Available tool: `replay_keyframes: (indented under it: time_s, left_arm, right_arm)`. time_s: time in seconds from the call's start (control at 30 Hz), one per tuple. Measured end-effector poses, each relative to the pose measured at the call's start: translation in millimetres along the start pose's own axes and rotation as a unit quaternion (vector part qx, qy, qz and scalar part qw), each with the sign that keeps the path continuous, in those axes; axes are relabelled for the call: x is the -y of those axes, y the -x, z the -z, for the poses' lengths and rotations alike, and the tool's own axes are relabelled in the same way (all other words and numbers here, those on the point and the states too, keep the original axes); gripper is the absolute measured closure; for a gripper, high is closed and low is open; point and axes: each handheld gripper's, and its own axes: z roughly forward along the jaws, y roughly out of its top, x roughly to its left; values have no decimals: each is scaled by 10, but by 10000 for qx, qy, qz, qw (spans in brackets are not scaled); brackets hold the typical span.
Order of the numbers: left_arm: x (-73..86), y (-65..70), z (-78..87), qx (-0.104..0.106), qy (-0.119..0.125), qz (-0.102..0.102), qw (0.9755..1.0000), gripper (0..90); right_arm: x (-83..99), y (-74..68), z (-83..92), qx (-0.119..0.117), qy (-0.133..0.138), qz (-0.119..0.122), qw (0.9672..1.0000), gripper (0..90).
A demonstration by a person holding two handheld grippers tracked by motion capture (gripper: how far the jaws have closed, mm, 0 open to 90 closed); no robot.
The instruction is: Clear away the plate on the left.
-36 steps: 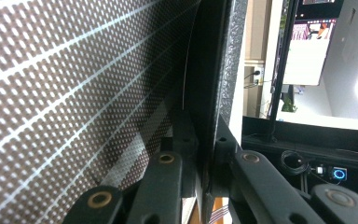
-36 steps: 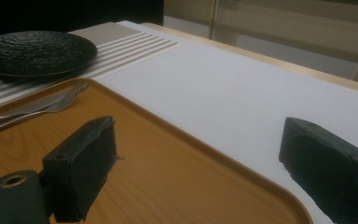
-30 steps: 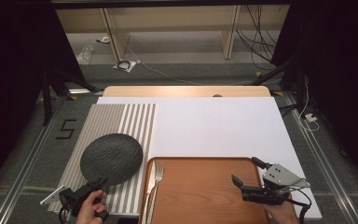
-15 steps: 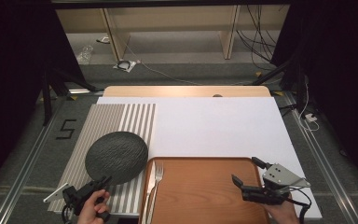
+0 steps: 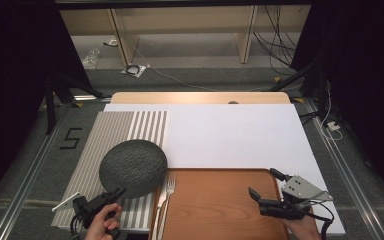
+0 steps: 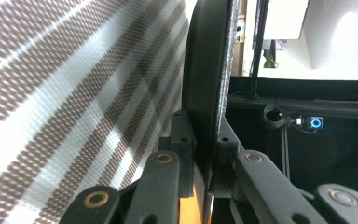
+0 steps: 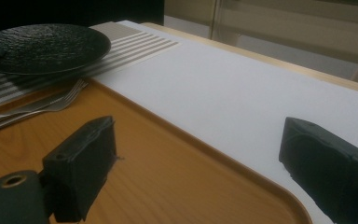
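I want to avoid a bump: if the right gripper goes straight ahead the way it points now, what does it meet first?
Likely nothing soon: the open right gripper hovers over the wooden tray, aimed across it toward the white mat. The fork and the dark plate lie off to its left, though depth is hard to judge.

The high view looks down and forward over the surface (image 5: 230, 135). Each tongs camera sits low and close; all three share the dark plate (image 5: 133, 168).

Plate carried toward the tray

The left gripper (image 5: 114, 192), clamped on the dark plate (image 5: 133, 168), moved it toward three o'clock until its rim neared the forks (image 5: 166, 192).
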Motion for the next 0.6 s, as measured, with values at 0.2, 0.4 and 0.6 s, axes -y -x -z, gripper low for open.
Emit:
replay_keyframes:
  time_s: [0.2,0.4,0.6]
  left_arm:
    - [21,27,-32,8,-87,-60,9999,832]
    - [38,38,-35,21,-124,-78,9999,827]
    - [74,68,-50,55,-199,-119,9997,827]
  right_arm:
    - [2,10,1,6,-4,-7,10000,119]
    - [0,-3,-2,-1,2,-1,10000,119]
    - [2,1,-6,11,-17,-24,10000,119]
